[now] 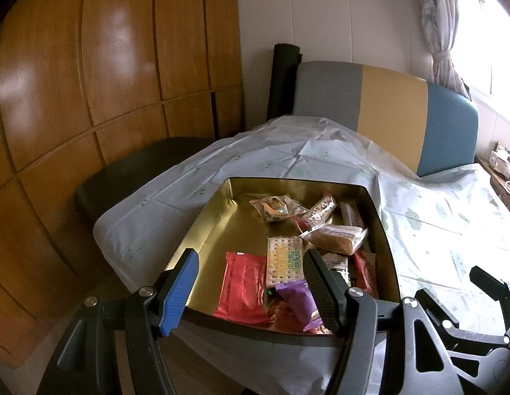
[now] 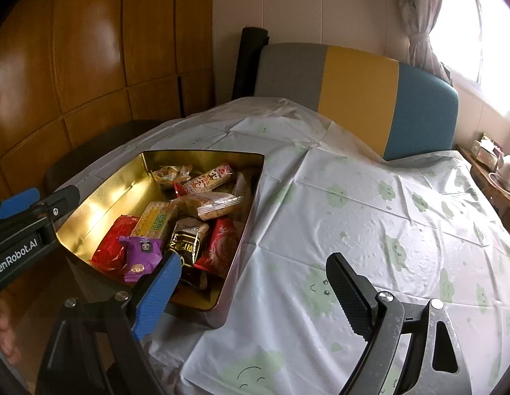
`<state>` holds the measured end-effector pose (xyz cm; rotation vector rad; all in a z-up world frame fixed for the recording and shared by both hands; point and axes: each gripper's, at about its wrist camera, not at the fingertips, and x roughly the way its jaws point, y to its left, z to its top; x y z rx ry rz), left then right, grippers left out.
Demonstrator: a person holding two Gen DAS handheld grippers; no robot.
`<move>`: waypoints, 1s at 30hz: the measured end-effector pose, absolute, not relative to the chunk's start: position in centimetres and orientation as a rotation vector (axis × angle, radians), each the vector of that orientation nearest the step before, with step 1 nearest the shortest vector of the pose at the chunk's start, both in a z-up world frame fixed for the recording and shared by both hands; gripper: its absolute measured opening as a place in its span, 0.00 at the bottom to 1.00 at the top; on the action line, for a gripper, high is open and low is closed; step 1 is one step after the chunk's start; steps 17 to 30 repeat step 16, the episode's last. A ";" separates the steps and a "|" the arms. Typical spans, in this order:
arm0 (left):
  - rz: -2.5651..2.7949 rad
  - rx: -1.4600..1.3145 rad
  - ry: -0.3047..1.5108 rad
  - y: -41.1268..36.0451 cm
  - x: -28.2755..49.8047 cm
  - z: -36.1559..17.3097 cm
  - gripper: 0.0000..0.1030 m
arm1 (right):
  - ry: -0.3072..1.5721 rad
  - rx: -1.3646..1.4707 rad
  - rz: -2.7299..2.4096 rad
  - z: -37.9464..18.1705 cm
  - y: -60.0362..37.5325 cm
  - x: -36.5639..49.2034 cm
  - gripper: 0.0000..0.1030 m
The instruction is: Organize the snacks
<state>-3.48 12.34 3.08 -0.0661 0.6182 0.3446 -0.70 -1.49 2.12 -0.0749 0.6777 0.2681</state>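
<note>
A gold-lined tin box (image 1: pixel 218 217) (image 2: pixel 100 197) sits on the table's left part and holds several wrapped snacks: a red packet (image 1: pixel 243 283) (image 2: pixel 111 247), a purple packet (image 1: pixel 297 299) (image 2: pixel 144 253), a cracker pack (image 1: pixel 284 263) (image 2: pixel 154 222), a black packet (image 2: pixel 185 240) and a clear-wrapped cake (image 1: pixel 337 237). My left gripper (image 1: pixel 251 293) is open and empty, just above the box's near edge. My right gripper (image 2: pixel 255 291) is open and empty, over the tablecloth right of the box. The right gripper also shows at the lower right of the left wrist view.
A white tablecloth (image 2: pixel 370 217) with green cloud prints covers the table. A grey, yellow and blue chair back (image 2: pixel 357 95) stands behind it. A dark stool (image 1: pixel 136 171) and a wooden wardrobe (image 1: pixel 106 65) are at the left. A cluttered side shelf (image 2: pixel 492 161) is at the right.
</note>
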 end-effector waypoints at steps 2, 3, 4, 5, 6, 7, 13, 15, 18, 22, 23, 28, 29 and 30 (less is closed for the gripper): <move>0.345 -0.063 0.619 12.2 -3.4 3.1 0.65 | 0.678 -0.075 0.268 2.1 -1.5 -0.7 0.88; 0.344 -0.064 0.620 12.2 -3.4 3.1 0.65 | 0.677 -0.075 0.269 2.1 -1.5 -0.7 0.88; 0.338 -0.069 0.622 12.2 -3.4 3.1 0.65 | 0.678 -0.076 0.269 2.1 -1.5 -0.7 0.88; 0.334 -0.070 0.622 12.2 -3.4 3.1 0.65 | 0.679 -0.076 0.269 2.1 -1.5 -0.7 0.88; 0.328 -0.067 0.621 12.2 -3.4 3.0 0.65 | 0.678 -0.076 0.269 2.1 -1.5 -0.7 0.88; 0.327 -0.065 0.621 12.2 -3.4 3.0 0.63 | 0.678 -0.076 0.269 2.1 -1.5 -0.7 0.88; 0.337 -0.075 0.608 12.6 -3.4 2.9 0.54 | 0.684 -0.063 0.265 1.9 -1.8 -0.7 0.88; 0.323 -0.082 0.622 12.6 -3.2 2.8 0.54 | 0.683 -0.065 0.262 2.0 -2.2 -0.5 0.88; 0.307 -0.092 0.639 12.7 -3.0 2.7 0.54 | 0.681 -0.067 0.260 2.1 -2.5 -0.3 0.88; 0.307 -0.092 0.639 12.7 -3.0 2.7 0.54 | 0.681 -0.067 0.260 2.1 -2.5 -0.3 0.88; 0.307 -0.092 0.639 12.7 -3.0 2.7 0.54 | 0.681 -0.067 0.260 2.1 -2.5 -0.3 0.88; 0.307 -0.092 0.639 12.7 -3.0 2.7 0.54 | 0.681 -0.067 0.260 2.1 -2.5 -0.3 0.88; 0.307 -0.092 0.639 12.7 -3.0 2.7 0.54 | 0.681 -0.067 0.260 2.1 -2.5 -0.3 0.88; 0.307 -0.092 0.639 12.7 -3.0 2.7 0.54 | 0.681 -0.067 0.260 2.1 -2.5 -0.3 0.88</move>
